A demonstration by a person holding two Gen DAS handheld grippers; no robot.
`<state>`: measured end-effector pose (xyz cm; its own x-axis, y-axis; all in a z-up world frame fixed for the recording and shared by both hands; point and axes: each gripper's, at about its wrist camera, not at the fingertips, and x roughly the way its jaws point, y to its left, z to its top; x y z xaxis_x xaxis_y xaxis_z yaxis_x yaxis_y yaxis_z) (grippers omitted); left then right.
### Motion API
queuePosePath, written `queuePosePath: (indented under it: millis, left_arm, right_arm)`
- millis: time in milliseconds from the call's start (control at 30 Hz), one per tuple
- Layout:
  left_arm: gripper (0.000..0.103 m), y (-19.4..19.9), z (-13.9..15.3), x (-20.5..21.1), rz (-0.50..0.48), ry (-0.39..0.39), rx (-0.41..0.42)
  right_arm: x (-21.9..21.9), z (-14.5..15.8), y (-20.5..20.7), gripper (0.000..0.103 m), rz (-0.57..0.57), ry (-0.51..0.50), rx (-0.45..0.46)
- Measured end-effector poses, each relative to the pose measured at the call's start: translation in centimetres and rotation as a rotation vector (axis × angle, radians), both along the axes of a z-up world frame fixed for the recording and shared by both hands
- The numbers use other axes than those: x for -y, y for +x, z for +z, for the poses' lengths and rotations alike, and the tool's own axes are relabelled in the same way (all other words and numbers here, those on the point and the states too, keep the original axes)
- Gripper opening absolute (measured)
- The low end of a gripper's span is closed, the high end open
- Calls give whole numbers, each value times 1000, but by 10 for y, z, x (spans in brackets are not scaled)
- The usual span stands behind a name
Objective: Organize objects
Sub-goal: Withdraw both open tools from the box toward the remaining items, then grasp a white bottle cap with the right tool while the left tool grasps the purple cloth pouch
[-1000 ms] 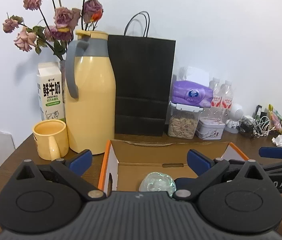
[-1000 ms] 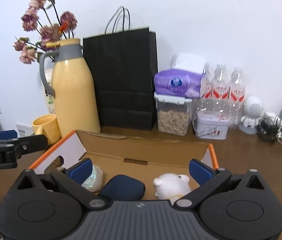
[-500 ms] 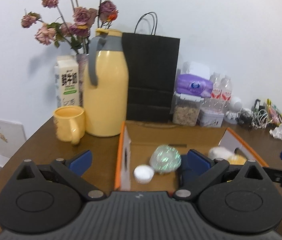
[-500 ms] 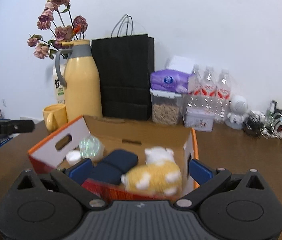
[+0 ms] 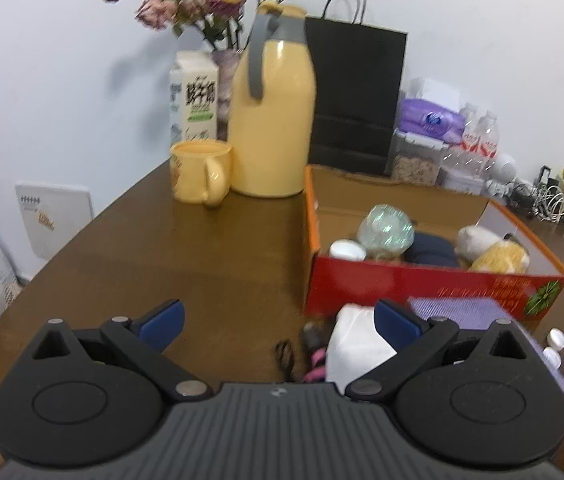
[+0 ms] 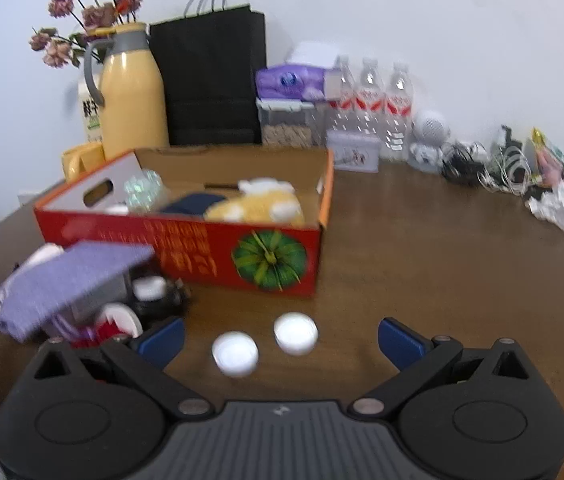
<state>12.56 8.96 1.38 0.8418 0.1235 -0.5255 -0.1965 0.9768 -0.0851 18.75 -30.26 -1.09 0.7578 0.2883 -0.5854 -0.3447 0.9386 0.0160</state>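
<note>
Both tongs stand spread and empty: my left tongs (image 5: pixel 278 314) over bare brown bench (image 5: pixel 186 256), my right tongs (image 6: pixel 280 338) above two white caps (image 6: pixel 266 344). On the bench the red box (image 6: pixel 186 256) holds a plush toy (image 6: pixel 258 204) and a navy case (image 6: pixel 192 204). A purple-topped heap (image 6: pixel 70 276) sits just beside its front. Against the white wall (image 6: pixel 401 12) stand a yellow flask (image 5: pixel 272 116), black bag (image 6: pixel 210 80) and bottles (image 6: pixel 369 108).
</note>
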Motion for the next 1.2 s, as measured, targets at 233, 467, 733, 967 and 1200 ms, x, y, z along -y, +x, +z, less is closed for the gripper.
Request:
queuePosePath:
  millis: [233,467,733,967,1200]
  left_arm:
    - [103,-12,-10,-7,27,-14,-35]
    - [103,-16,-12,-4,25,-22,-40]
    - [103,-16,-15,-4,26,-42,-44]
    - [103,-15,-19,-3,11,-57,-52]
    - [103,-11,-19,-1,-10,-72,-62]
  right_arm:
    - [11,-19,-7,103,-12,-8,-46]
    - [8,-22,-3,98,1,-19,-44]
    - [-8,-21,2,62,81,-19,-57]
    - [-28,-25,11,37,120,-16,-78]
    - [-32,-27,7,27,134,-21,-44]
